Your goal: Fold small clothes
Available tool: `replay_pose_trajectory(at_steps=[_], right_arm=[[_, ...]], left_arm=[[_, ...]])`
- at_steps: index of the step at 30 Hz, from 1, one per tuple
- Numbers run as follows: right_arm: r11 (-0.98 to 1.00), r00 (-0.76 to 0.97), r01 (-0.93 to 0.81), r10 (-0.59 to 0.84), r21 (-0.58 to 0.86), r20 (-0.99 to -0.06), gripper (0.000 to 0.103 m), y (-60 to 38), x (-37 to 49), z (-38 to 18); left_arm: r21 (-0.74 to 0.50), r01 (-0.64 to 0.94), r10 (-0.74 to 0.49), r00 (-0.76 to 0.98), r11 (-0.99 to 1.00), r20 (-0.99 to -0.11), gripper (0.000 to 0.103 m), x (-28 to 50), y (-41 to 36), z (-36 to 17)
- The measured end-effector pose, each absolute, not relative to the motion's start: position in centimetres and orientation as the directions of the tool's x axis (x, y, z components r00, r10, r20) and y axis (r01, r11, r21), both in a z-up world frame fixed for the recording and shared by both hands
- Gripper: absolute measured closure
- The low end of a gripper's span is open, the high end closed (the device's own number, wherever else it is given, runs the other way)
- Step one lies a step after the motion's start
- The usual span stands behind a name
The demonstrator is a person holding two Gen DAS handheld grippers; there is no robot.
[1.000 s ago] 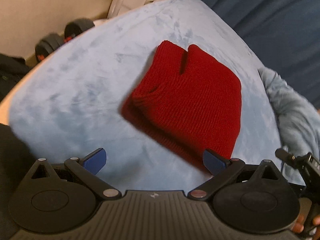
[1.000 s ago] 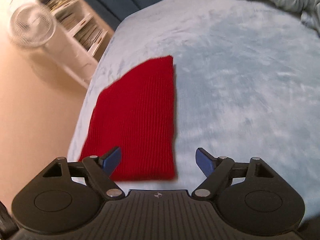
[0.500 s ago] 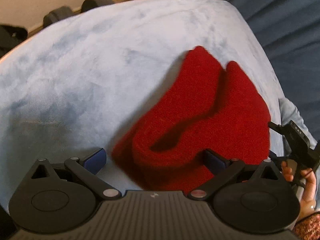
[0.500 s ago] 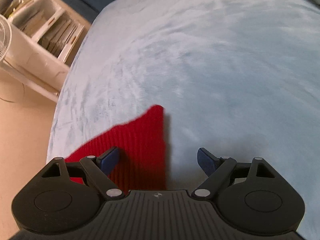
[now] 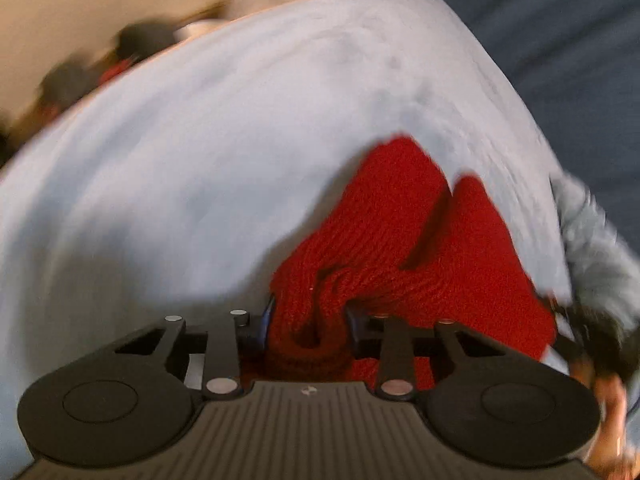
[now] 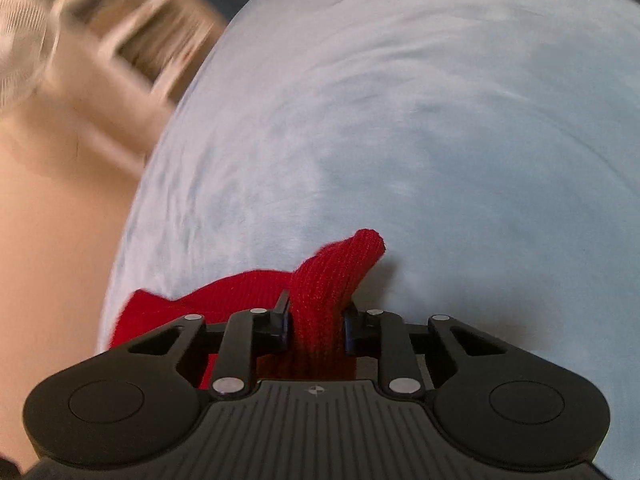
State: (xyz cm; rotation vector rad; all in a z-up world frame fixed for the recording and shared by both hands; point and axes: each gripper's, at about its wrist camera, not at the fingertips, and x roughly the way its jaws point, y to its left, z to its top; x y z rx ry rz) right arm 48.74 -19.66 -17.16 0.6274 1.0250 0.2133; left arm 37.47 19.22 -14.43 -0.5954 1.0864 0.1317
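— Where was the red knit hat [image 5: 432,248] just then?

— It lay on the pale blue blanket [image 5: 224,168] that covered the bed, near the bed's edge, with both claws at it. Much of it was still flat on the blanket, but two parts were bunched up.

— What had the left claw [image 5: 308,322] got?

— Its jaws had just been closing, and a thick, rolled fold of the hat's rim was squeezed between them. The blue pad on one finger [image 5: 267,316] was pressed right into the knit. They stood narrow, not fully together, because the wool filled the gap.

— And the right claw [image 6: 316,322]?

— Same thing at another spot on the hat. Its jaws had just been closing too, and they pinched a ridge of the red fabric [image 6: 332,280], which stood up between them and poked out past the tips in a rounded point. The rest of the hat spread away to one side, low on the blanket.

— Could you see the person?

— Only a hand [image 5: 604,400] at the far edge of the left view, blurred, next to a crumpled grey-blue cloth [image 5: 592,248]. The floor side beyond the bed was too smeared to make out.
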Motion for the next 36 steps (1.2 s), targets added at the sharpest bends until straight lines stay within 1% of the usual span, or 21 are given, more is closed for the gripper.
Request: replay_pose_trajectory(at_steps=[3,6,7,9,10,11,14,17,18,19,20,21,22,23,26,28,30,31,33,35,36], right_arm=[[0.668,0.607,0.345,0.377,0.659,-0.700,0.081,-22.8,38.6,-19.0],[0.472,0.709,0.472,0.299,0.745,-0.639,0.080,-20.9,29.0,-21.0],[0.442,0.722,0.494,0.271,0.749,-0.636,0.080,-19.6,27.1,-21.3],[0.471,0.733,0.495,0.226,0.731,-0.642,0.080,-17.9,26.6,-21.2],[0.514,0.731,0.479,0.216,0.712,-0.648,0.080,-17.7,27.4,-20.7],[0.533,0.729,0.464,0.224,0.707,-0.647,0.080,-17.9,28.2,-20.5],[0.523,0.716,0.461,0.258,0.717,-0.648,0.080,-18.8,29.4,-20.2],[0.545,0.718,0.451,0.250,0.707,-0.650,0.080,-18.6,29.5,-20.0],[0.544,0.716,0.456,0.245,0.704,-0.653,0.079,-18.5,29.5,-20.1],[0.539,0.715,0.464,0.241,0.703,-0.657,0.078,-18.6,29.4,-20.2],[0.536,0.711,0.472,0.238,0.700,-0.662,0.074,-18.4,29.2,-20.4],[0.534,0.707,0.481,0.234,0.695,-0.668,0.069,-18.6,29.0,-20.6],[0.535,0.701,0.489,0.228,0.689,-0.675,0.067,-18.6,28.9,-20.6],[0.539,0.697,0.490,0.229,0.685,-0.679,0.063,-18.8,28.9,-20.5],[0.540,0.673,0.496,0.255,0.680,-0.694,0.059,-19.6,29.2,-20.3],[0.488,0.671,0.511,0.289,0.708,-0.683,0.052,-20.6,29.1,-20.3],[0.416,0.694,0.500,0.333,0.760,-0.639,0.036,-21.6,28.7,-20.3],[0.390,0.699,0.488,0.361,0.781,-0.617,0.034,-22.1,28.7,-20.4],[0.405,0.680,0.474,0.395,0.782,-0.617,0.029,-22.2,29.1,-20.5],[0.433,0.649,0.452,0.440,0.780,-0.621,0.029,-21.8,29.7,-20.8],[0.446,0.631,0.438,0.465,0.780,-0.621,0.031,-21.5,30.0,-21.0]], left_arm=[[-0.292,-0.105,-0.217,0.449,0.951,-0.867,0.066,46.9,15.7,-13.0],[-0.221,0.123,-0.252,0.426,0.968,-0.869,0.066,53.1,10.4,-12.2],[-0.199,0.160,-0.250,0.425,0.967,-0.870,0.066,53.7,9.2,-12.1],[-0.150,0.198,-0.224,0.435,0.969,-0.872,0.066,54.0,7.8,-12.1],[-0.143,0.195,-0.217,0.439,0.970,-0.872,0.066,53.8,8.0,-12.1],[-0.162,0.177,-0.225,0.439,0.971,-0.870,0.066,53.7,9.0,-12.1],[-0.268,0.124,-0.295,0.437,0.955,-0.849,0.065,52.3,12.5,-11.8],[-0.304,0.109,-0.319,0.461,0.946,-0.828,0.063,51.8,14.1,-11.2],[-0.306,0.103,-0.318,0.466,0.946,-0.826,0.056,51.7,14.4,-11.1],[-0.300,0.080,-0.301,0.471,0.951,-0.829,0.051,51.6,14.4,-10.7],[-0.285,0.041,-0.268,0.488,0.958,-0.831,0.037,51.2,14.9,-10.4],[-0.244,-0.022,-0.199,0.510,0.970,-0.837,0.022,51.2,15.4,-10.3],[-0.210,-0.086,-0.134,0.532,0.974,-0.836,0.018,51.1,16.1,-10.1],[-0.203,-0.137,-0.098,0.541,0.970,-0.836,0.016,51.0,16.9,-10.1],[-0.222,-0.202,-0.087,0.521,0.954,-0.849,0.016,50.1,18.6,-9.9],[-0.269,-0.161,-0.149,0.522,0.950,-0.840,0.015,48.1,18.7,-9.5],[-0.338,-0.104,-0.243,0.507,0.935,-0.827,0.007,44.8,18.1,-9.3],[-0.360,-0.091,-0.270,0.498,0.929,-0.824,0.006,43.3,17.9,-9.5],[-0.397,-0.069,-0.322,0.467,0.915,-0.824,0.006,39.6,16.9,-10.2],[-0.425,-0.085,-0.351,0.431,0.901,-0.831,0.006,36.6,16.3,-11.4],[-0.440,-0.100,-0.366,0.411,0.892,-0.835,0.006,35.3,15.9,-12.1]])
